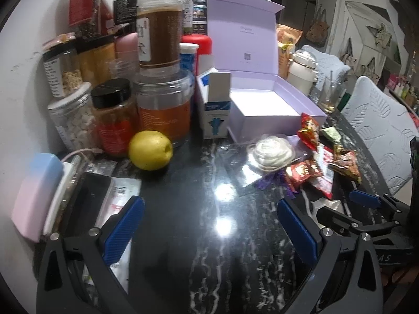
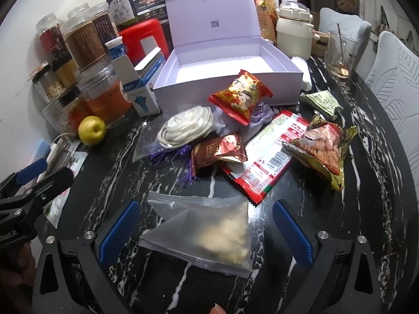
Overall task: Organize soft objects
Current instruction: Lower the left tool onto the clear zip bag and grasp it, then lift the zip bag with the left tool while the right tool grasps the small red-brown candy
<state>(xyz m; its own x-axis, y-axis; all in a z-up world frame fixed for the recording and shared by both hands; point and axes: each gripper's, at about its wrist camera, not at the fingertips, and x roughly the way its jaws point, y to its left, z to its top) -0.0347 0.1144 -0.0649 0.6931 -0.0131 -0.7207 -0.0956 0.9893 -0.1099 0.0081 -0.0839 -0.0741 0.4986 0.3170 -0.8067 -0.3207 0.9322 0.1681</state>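
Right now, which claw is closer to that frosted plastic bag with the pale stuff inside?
Right. The frosted bag lies on the table between the open fingers of the right claw. The left claw is open over bare tabletop off to the left, away from the bag.

The surface (image 2: 324, 198) is glossy black stone with white veins. At its back stands an open lilac box (image 2: 235, 78), lid upright, with a small blue-and-white carton (image 2: 142, 96) just to its left and a cluster of jars (image 1: 162, 104) beyond that. A yellow-green apple (image 2: 92, 130) sits in front of the jars. Before the box lie a coiled white bundle (image 2: 186, 127) in clear wrap, a red-and-gold snack packet (image 2: 241, 96) leaning on the box wall, a brown sachet (image 2: 218, 154), a long red-edged wrapper (image 2: 267, 157), a peanut bag (image 2: 323, 149) and a green packet (image 2: 323, 102). Nearest lies a frosted zip bag (image 2: 207, 235).
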